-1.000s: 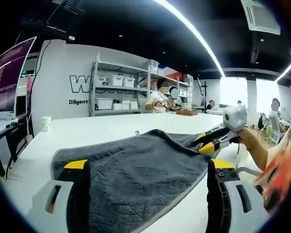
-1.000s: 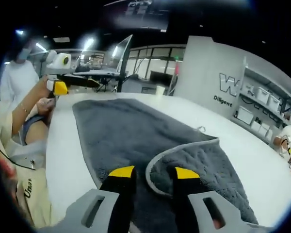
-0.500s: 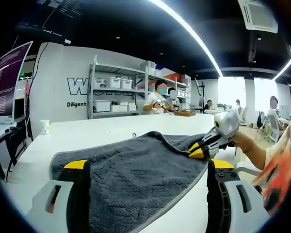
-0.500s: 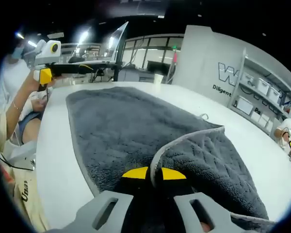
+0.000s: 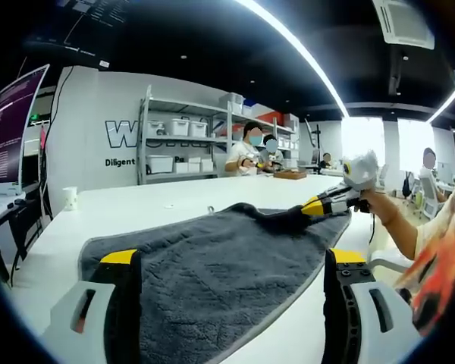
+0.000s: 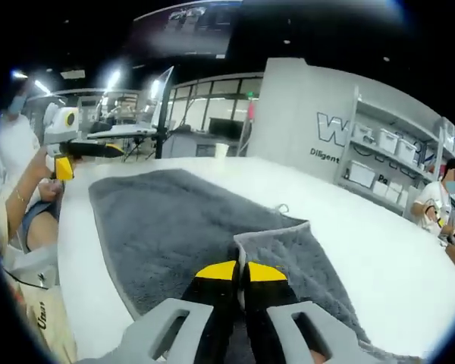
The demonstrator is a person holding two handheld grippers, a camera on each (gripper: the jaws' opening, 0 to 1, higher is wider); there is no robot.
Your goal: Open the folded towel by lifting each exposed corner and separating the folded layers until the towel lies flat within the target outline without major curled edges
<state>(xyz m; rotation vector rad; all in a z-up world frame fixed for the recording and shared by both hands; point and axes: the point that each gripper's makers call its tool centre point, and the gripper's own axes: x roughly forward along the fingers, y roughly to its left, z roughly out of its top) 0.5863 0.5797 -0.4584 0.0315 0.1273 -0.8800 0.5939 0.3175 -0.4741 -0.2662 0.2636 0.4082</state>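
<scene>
— Anything legible?
— Large "W" on the white wall (image 5: 98, 114), rest cut off behind the shelving (image 5: 183, 144); "Diligent" printed beneath (smaller, also cut off).
— And the monitor (image 5: 11, 125)?
— Lines of text, too small to read.

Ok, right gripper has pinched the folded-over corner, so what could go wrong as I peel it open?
The right gripper is shut on just the pale hem of the towel, so the thin bite may slip out. The left gripper hangs open and pins nothing, so the whole towel could drag across the white table rather than unfold.
</scene>
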